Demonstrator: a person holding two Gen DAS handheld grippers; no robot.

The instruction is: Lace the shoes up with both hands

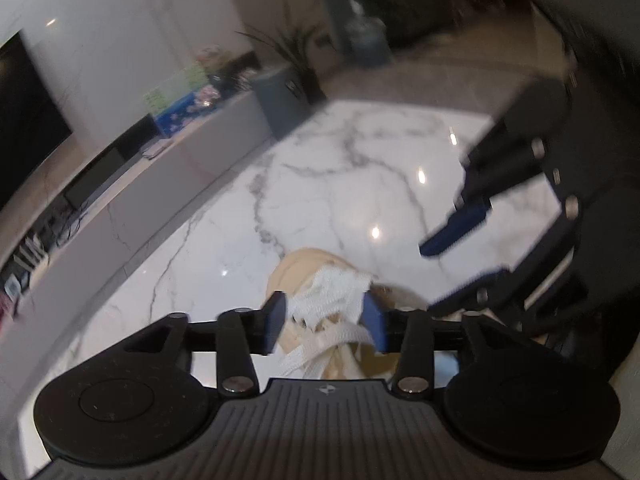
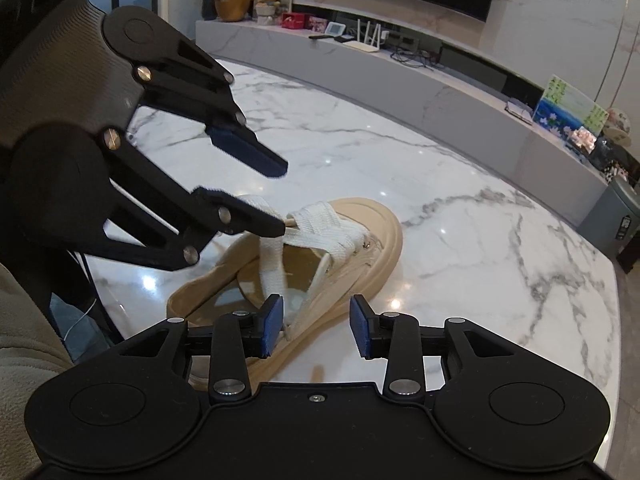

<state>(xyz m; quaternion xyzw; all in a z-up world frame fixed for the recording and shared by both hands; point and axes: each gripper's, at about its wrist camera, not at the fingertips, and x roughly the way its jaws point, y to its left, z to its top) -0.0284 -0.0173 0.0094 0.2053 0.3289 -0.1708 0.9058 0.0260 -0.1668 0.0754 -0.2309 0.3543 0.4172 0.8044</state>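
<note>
The shoe point(image 2: 304, 264) lies on the marble table point(image 2: 460, 216), its toe toward one o'clock in the right wrist view. The lace point(image 2: 320, 224) crosses over the shoe's opening. The left gripper point(image 2: 276, 196) reaches in from ten o'clock above the lace. The right gripper point(image 2: 316, 328) sits at six o'clock, over the shoe's near side. A long counter point(image 2: 460, 92) runs behind the table, from eleven to three o'clock.

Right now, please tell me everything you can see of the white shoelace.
The white shoelace is a flat, wide woven band threaded across the front eyelets of the beige shoe. One strand runs down toward the right tongs. Its stiff tip lies at the lower finger of the open left tongs, unclamped.
</note>
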